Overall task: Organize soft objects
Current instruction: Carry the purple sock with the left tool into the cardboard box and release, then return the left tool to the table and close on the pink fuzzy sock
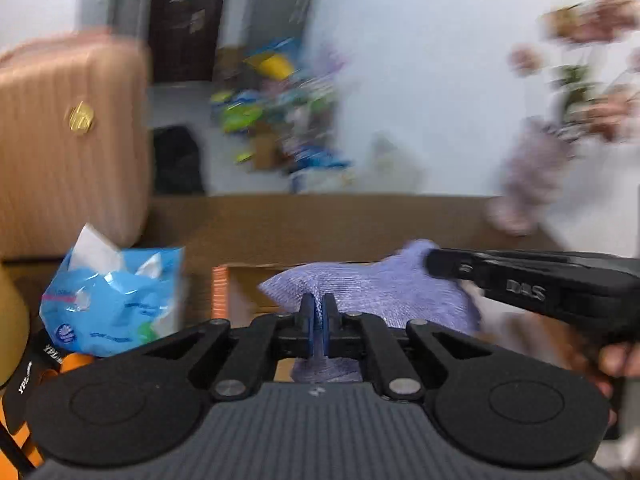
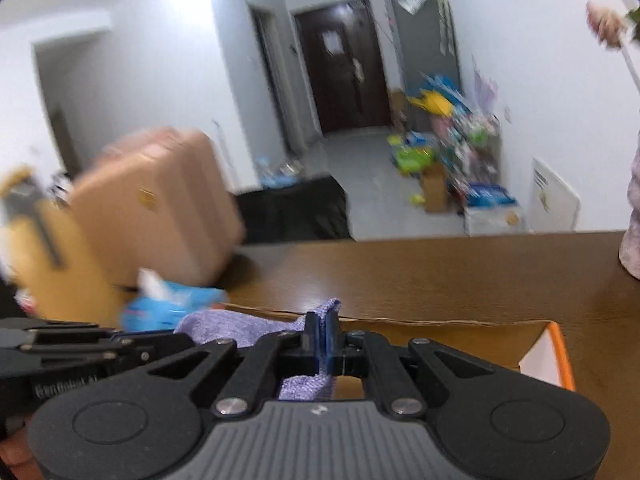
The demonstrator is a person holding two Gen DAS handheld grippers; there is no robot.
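At the left end of the counter (image 2: 440, 272) stands a peach-coloured suitcase (image 1: 68, 140), and just in front of it lies a blue tissue pack (image 1: 112, 300) with white tissue poking out of its top. Next along, toward the near edge, a purple cloth (image 1: 372, 288) is stretched between the two tongs above an open cardboard box (image 2: 532, 344) with an orange rim.

The left tongs (image 1: 319, 312) are closed on one end of the cloth: fabric shows between the blue pads and hangs below them. The right tongs (image 2: 320, 332) are likewise pinched shut on the other end, a corner of the cloth sticking up just above the pads and more of it drooping beneath.

The left wrist view shows the right tongs coming in from the right side, their tip buried in the far corner of the cloth, with a hand (image 1: 620, 356) on the handle at the frame's edge. It also shows a blurred flower arrangement (image 1: 580, 80) near the counter's right end. The right wrist view instead shows the left tongs' body entering low on the left, the far edge of the counter, and a hallway with a dark door (image 2: 344, 68) and a heap of colourful packages (image 2: 452, 148) on the floor.

Motion blur smears the suitcase, tissue pack and flowers. The box's inside is mostly hidden behind the tongs and cloth, so its contents cannot be made out. The flowers are cut off in the right wrist view.
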